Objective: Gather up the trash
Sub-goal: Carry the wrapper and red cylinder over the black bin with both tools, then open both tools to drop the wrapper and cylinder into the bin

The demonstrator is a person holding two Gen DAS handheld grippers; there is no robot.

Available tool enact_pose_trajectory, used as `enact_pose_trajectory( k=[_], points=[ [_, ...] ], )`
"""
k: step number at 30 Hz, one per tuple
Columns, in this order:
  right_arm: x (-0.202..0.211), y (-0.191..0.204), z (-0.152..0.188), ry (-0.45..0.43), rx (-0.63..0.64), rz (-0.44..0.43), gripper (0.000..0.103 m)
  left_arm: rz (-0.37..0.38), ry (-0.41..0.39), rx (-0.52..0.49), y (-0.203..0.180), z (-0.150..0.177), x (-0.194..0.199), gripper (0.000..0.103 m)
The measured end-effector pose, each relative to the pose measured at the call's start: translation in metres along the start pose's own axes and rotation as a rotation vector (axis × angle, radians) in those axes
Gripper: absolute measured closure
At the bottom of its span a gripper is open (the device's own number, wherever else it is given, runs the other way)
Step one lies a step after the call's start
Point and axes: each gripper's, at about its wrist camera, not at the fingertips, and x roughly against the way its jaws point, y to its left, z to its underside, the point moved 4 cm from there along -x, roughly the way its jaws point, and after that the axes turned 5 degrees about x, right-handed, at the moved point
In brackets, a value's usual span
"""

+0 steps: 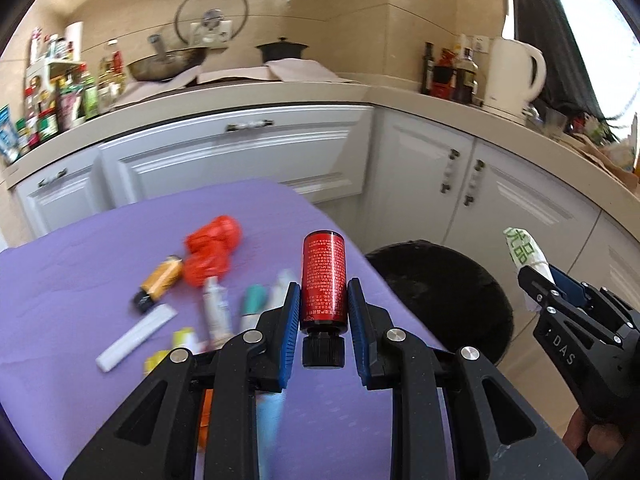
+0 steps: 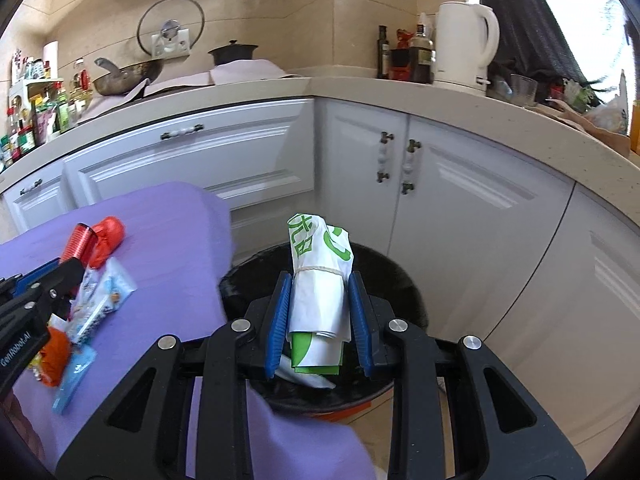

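Observation:
My left gripper (image 1: 323, 294) is shut on a red bottle (image 1: 324, 280) with a black cap, held above the purple table (image 1: 100, 264). My right gripper (image 2: 320, 292) is shut on a rolled white and green bag (image 2: 320, 276), held over the black-lined trash bin (image 2: 384, 280). The bin also shows in the left wrist view (image 1: 440, 292), beside the table's right edge. More trash lies on the table: a crumpled red bag (image 1: 212, 248), an orange bottle (image 1: 160, 280), a white stick (image 1: 136, 338), tubes (image 1: 216, 312) and wrappers (image 2: 100, 296).
White kitchen cabinets (image 2: 248, 160) and a beige counter (image 2: 360, 84) curve behind the bin. The counter holds a wok (image 2: 124, 76), a black pot (image 2: 232, 52), sauce bottles (image 2: 416, 56) and a white kettle (image 2: 464, 44). Tiled floor (image 2: 420, 432) lies right of the bin.

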Motion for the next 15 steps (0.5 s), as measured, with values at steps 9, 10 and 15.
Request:
enact_pose_trajectory(
  k=[9, 10, 15],
  points=[
    [-0.023, -0.03, 0.006, 0.019, -0.024, 0.012, 0.075, 0.013, 0.043, -0.047, -0.043, 0.002, -0.036, 0.078],
    [-0.026, -0.032, 0.007, 0.023, -0.025, 0.012, 0.075, 0.011, 0.047, -0.053, -0.046, 0.003, -0.039, 0.078],
    [-0.039, -0.04, 0.01, 0.037, -0.035, 0.005, 0.074, 0.006, 0.074, -0.067, -0.06, 0.006, -0.057, 0.078]
  ],
)
